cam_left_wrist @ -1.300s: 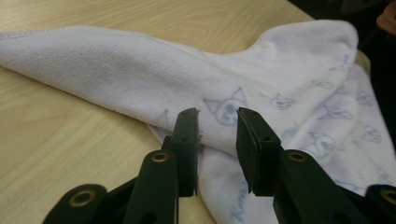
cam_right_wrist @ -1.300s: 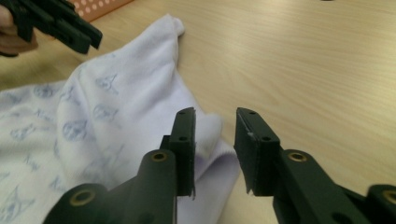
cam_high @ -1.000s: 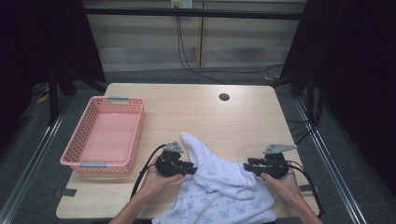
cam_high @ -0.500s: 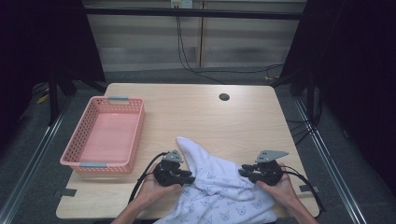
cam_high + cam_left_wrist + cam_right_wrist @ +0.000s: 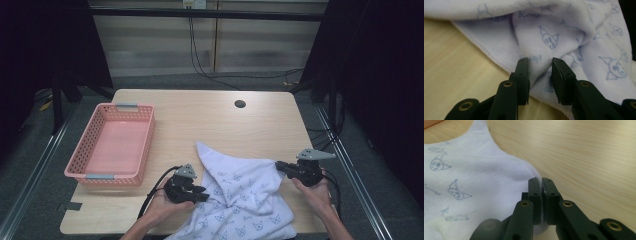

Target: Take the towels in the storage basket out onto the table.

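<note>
A white towel (image 5: 245,192) printed with small blue cat faces lies crumpled at the table's front, one corner pointing away from me. My left gripper (image 5: 203,193) holds the towel's left side. Seen from the left gripper, its jaws (image 5: 540,63) squeeze a thick fold of the towel (image 5: 554,37) between them. My right gripper (image 5: 279,165) is at the towel's right corner. Its jaws (image 5: 541,182) are shut tight on the hemmed edge of the towel (image 5: 474,170), which lies flat on the wood.
An empty pink plastic basket (image 5: 112,145) stands at the table's left side. The wooden table (image 5: 200,115) has a round cable hole (image 5: 240,104) near its far edge. Dark floor and metal rails surround the table.
My left hand has drawn a little toward the front edge. My right gripper dipped toward me, then swung out to the right, so the towel is stretched wider between them.
</note>
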